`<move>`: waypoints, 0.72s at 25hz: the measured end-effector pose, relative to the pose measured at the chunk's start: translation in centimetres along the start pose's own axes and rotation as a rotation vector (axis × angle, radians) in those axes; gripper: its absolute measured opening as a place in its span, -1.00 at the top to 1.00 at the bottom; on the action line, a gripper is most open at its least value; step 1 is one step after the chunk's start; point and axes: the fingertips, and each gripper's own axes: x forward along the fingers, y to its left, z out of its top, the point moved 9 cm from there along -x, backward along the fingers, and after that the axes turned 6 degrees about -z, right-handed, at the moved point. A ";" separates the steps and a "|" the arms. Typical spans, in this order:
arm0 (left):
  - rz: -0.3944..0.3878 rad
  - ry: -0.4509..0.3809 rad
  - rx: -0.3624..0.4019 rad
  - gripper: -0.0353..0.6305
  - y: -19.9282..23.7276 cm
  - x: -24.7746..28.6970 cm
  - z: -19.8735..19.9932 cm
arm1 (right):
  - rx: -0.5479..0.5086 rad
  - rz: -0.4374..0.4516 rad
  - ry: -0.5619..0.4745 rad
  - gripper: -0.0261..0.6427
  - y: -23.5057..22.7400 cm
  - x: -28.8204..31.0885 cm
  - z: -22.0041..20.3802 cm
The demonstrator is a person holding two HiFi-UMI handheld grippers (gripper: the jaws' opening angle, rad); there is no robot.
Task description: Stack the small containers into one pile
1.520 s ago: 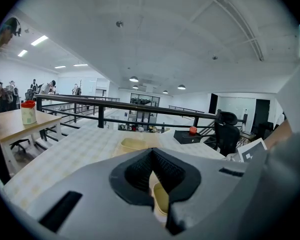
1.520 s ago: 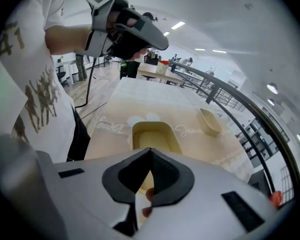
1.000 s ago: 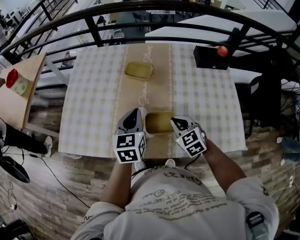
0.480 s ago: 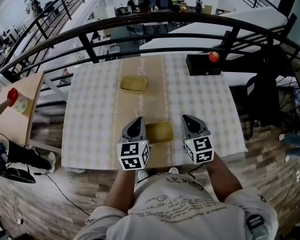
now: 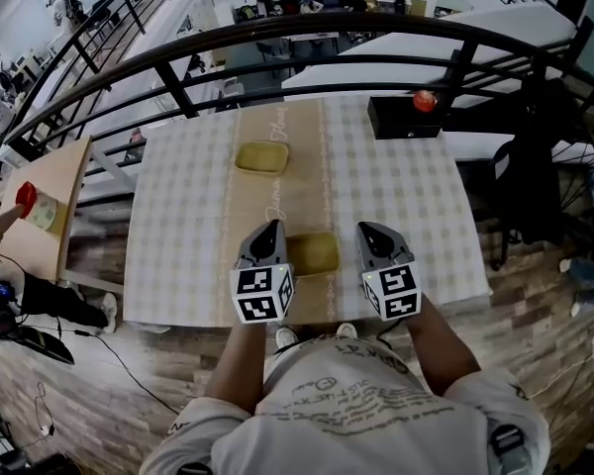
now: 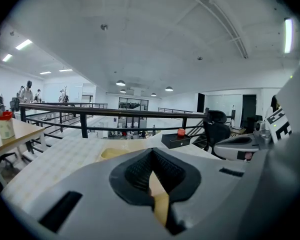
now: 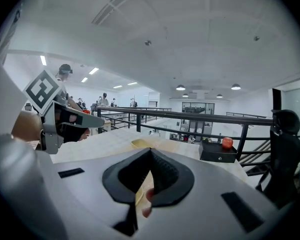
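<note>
Two shallow yellow containers lie on the checked tablecloth's tan runner (image 5: 277, 201). The near container (image 5: 315, 252) sits between my two grippers. The far container (image 5: 261, 156) is toward the table's back; it also shows as a far container (image 6: 121, 153) in the left gripper view and as a far container (image 7: 147, 143) in the right gripper view. My left gripper (image 5: 268, 229) is just left of the near container, shut and holding nothing. My right gripper (image 5: 369, 231) hovers a little to its right, apart from it, also shut and holding nothing.
A black box (image 5: 406, 119) with a red ball (image 5: 424, 100) on it stands at the table's back right corner. A dark railing (image 5: 277, 33) curves behind the table. A wooden side table (image 5: 49, 181) with a red-capped jar (image 5: 35, 204) stands to the left.
My right gripper has drawn away from the near container's right rim, rising and rolling upright. The left gripper shifted slightly. Both containers stay where they were.
</note>
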 end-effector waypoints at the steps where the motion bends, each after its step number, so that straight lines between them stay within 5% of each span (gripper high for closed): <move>1: 0.006 0.003 0.003 0.90 -0.1 0.2 0.0 | 0.008 0.006 -0.004 0.92 -0.1 0.0 0.1; 8: 0.032 0.039 0.038 0.90 -0.8 0.9 -0.3 | 0.035 0.058 -0.009 0.91 -0.4 0.6 0.5; 13: -0.023 0.081 0.079 0.90 1.0 2.3 -0.4 | 0.057 0.063 0.014 0.91 0.6 2.1 0.6; 18: -0.090 0.115 0.202 0.90 5.4 4.6 -0.5 | 0.084 0.025 0.058 0.91 2.4 4.7 0.3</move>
